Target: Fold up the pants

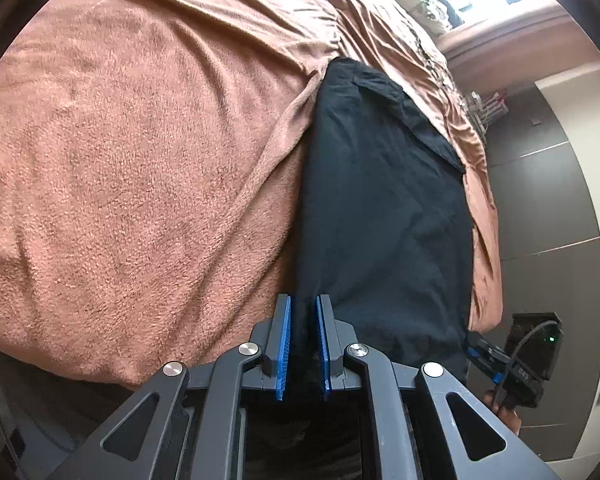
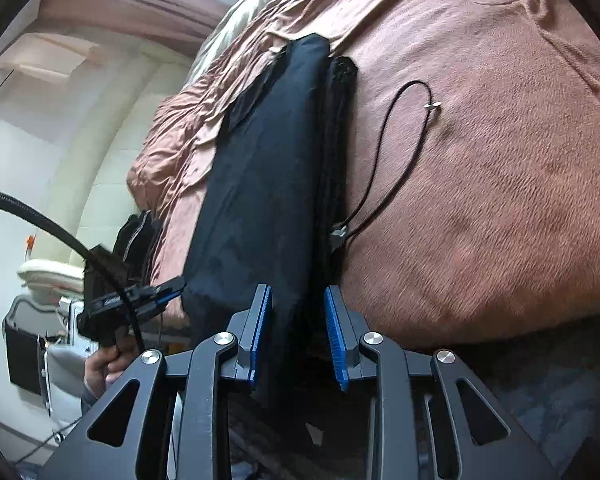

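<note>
Dark pants (image 1: pixel 384 208) lie along the bed (image 1: pixel 120 160) edge — on a pink blanket. The left gripper (image 1: pixel 303 344) is clenched on their cloth. The right gripper (image 2: pixel 298 336) grasps them too — jaws wider.

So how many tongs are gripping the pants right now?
2. The left tongs pinch one near corner of the black pants; the right tongs clamp the other near edge.

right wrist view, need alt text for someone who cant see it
The right gripper is shut on one end of black pants lying lengthwise on a pink blanket. A thin black cable loops on the blanket beside them, and the left gripper shows at the left.
</note>
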Demonstrator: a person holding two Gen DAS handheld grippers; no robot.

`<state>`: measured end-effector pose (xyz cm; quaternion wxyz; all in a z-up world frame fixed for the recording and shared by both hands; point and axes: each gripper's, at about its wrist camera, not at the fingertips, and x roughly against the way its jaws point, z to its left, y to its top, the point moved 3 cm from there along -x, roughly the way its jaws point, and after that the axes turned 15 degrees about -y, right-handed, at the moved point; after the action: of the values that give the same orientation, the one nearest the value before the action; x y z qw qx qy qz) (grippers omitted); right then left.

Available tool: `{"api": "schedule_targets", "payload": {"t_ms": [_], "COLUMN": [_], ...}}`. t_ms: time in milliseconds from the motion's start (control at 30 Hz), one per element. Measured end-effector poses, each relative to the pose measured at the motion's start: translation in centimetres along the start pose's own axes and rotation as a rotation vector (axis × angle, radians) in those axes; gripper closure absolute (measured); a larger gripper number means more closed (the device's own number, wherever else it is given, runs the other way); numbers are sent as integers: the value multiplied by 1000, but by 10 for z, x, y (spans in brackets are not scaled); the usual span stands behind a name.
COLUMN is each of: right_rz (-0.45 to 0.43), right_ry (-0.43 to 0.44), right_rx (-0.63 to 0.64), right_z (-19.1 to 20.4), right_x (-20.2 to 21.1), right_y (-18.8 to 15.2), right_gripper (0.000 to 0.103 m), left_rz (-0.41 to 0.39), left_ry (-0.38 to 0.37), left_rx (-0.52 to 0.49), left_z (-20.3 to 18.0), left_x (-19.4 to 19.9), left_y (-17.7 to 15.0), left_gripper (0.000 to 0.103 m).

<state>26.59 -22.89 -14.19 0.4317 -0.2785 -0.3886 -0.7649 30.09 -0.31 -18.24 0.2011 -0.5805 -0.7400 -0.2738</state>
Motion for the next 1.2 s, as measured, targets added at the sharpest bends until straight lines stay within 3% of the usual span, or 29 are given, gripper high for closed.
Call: {"api": "schedule_targets", "payload": {"t_ms": [33, 233, 400, 500, 600, 633, 667, 733, 1033, 1200], "right_rz": [3, 23, 46, 15, -18, -28, -40, -57, -20, 42], "right_ry": [13, 41, 1, -4, -11, -17, -22, -17, 2, -48], "right_rx": [10, 30, 58, 56, 47, 42, 38, 24, -36, -70], "right_z": [3, 12, 10, 7, 4, 5, 4, 3, 5, -5], "right_x": [-1, -13, -8, 5, 11, 11, 11, 10, -32, -48], "right_y": [-3, -9, -4, 11, 28, 33, 40, 52, 85, 91], "right_gripper": [95, 97, 96, 92, 77, 68, 59, 54, 54, 54], "left_rz": [1, -12, -19, -25, -45, -50, -55, -56, -62, -44], "left_ry": [8, 43, 33, 32, 18, 16, 15, 4, -24, -40], "left_rx": [-3, -8, -3, -10, -9, -15, -23, -37, -50, -58], "left_z": [1, 5, 7, 8, 8, 8, 6, 4, 1, -1], "left_x": [-3, -4, 2, 6, 8, 9, 8, 7, -3, -15], "left_y": [1, 5, 11, 15, 23, 25, 28, 33, 65, 84], "left_gripper": [91, 95, 95, 91, 70, 64, 62, 58, 57, 57]}}
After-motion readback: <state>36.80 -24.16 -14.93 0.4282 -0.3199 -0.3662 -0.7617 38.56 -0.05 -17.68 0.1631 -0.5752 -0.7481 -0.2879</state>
